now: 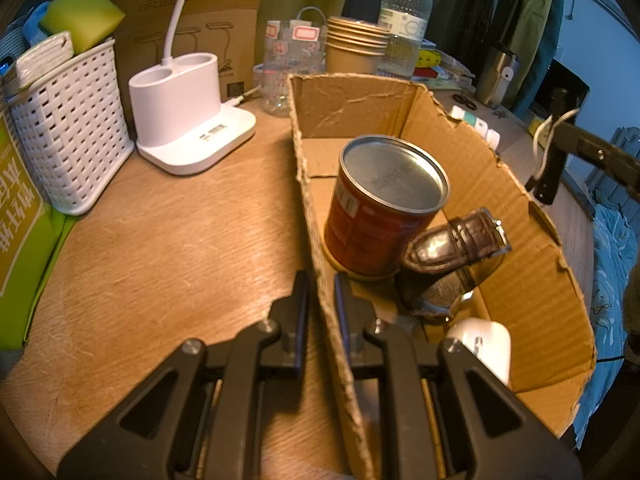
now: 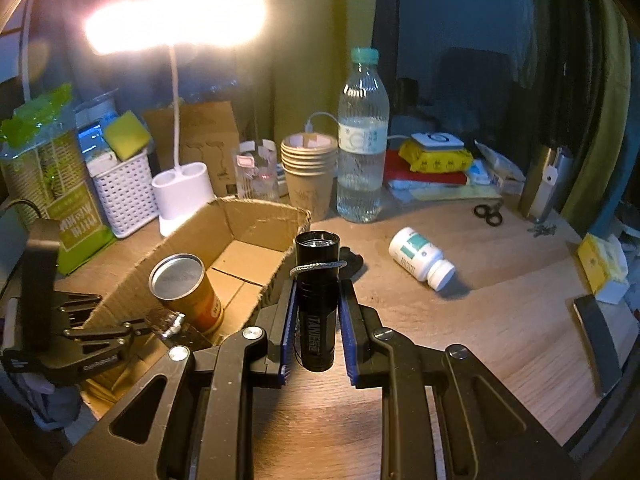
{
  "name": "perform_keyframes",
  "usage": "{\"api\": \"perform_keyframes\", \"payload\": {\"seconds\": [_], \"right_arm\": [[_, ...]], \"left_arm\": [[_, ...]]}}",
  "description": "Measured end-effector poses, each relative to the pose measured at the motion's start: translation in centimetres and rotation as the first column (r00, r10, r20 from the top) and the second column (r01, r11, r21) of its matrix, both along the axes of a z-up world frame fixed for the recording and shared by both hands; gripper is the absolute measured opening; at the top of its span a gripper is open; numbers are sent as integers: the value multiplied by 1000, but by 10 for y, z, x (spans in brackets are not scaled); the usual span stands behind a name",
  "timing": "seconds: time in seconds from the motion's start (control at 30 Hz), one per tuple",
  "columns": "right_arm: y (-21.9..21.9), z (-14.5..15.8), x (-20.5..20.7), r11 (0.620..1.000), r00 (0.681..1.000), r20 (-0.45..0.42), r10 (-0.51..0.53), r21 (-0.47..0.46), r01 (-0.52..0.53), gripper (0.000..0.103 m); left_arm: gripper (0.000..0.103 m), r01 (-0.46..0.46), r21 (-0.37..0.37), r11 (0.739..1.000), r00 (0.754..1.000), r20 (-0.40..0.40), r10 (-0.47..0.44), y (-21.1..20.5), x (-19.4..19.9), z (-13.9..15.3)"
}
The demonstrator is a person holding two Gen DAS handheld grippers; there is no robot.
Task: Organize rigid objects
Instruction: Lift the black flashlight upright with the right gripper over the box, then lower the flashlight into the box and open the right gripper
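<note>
The black flashlight is held between the pads of the right gripper, which is clenched on its body; a grey cord loops around its upper part. It hangs above the wooden desk, just right of the cardboard box, so it is not yet put away.

The left gripper is closed on the near left wall of the cardboard box and steadies it. Inside the box there are already a red tin can, a brown leather watch strap and, at the near end, a white object that I cannot identify.

In my judgement the task is about halfway: the flashlight must still go in, and the white pill bottle lies on the desk, further right.

Only the left wrist view shows the strap clearly and the white object. Only the right wrist view shows the flashlight, the whole pill bottle and the lit lamp.
</note>
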State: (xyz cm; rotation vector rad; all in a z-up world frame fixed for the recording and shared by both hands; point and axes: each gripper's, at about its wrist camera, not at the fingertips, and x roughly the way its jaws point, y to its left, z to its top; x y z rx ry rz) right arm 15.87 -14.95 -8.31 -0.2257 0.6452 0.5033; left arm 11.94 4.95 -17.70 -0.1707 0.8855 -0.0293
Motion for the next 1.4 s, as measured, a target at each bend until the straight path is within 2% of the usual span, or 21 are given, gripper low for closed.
{"api": "perform_keyframes", "payload": {"seconds": [0.4,0.77,1.1,1.4], "right_arm": [[4,25,-19,998,998,45,42,52,-44,22],[17,36,-36,992,992,68,103,68,-108,22],[38,23,-39,984,985,33,167,54,-168,22],[51,-1,-31,983,983,-26,183,-4,-183,22]], "left_arm": [[14,0,0,1000,1000,0,0,0,0,0],[14,0,0,1000,1000,0,0,0,0,0],[14,0,0,1000,1000,0,0,0,0,0],[14,0,0,1000,1000,0,0,0,0,0]]}}
